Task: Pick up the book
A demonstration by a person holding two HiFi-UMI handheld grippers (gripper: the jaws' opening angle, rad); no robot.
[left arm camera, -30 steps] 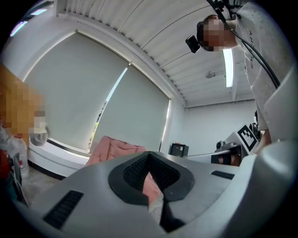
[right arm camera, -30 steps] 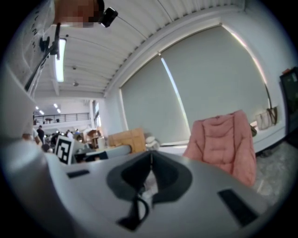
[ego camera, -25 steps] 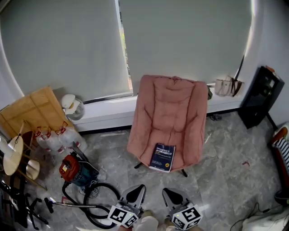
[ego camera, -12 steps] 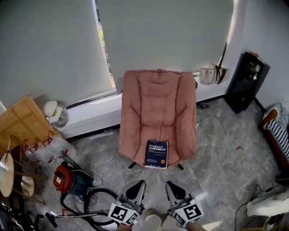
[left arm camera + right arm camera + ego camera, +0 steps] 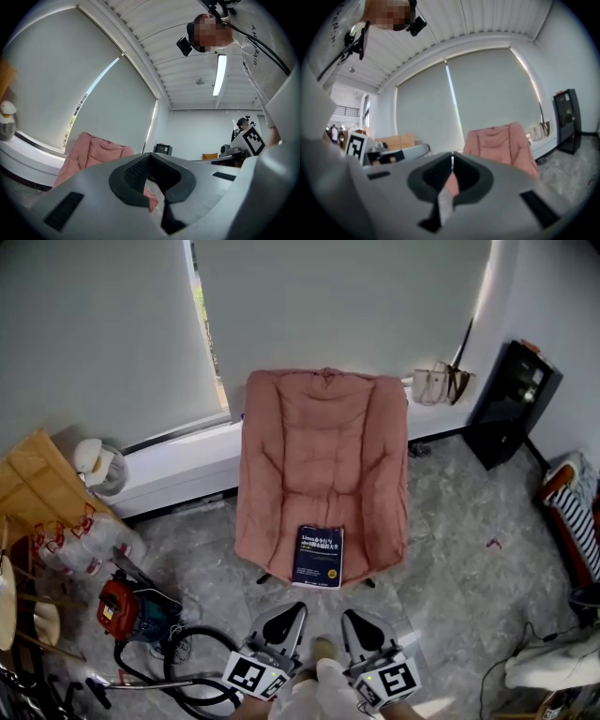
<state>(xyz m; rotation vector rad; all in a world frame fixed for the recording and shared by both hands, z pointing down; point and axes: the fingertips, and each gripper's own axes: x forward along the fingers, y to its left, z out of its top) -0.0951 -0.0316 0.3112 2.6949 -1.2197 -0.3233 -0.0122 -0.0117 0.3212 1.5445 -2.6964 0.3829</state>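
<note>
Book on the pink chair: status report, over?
Left gripper and right gripper shut, empty. Book lies on pink chair seat, untouched. Only bare floor between.

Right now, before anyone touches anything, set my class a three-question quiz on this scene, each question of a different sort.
1. True or false: the dark blue rectangular book lies on the floor.
2. The pink padded chair stands before: A grey roller blinds; B a bookshelf; C a door.
3. Fill in: the left tongs and the right tongs are both ____, holding nothing.
Key: 1 false, it lies on the chair's seat; 2 A; 3 shut.
</note>
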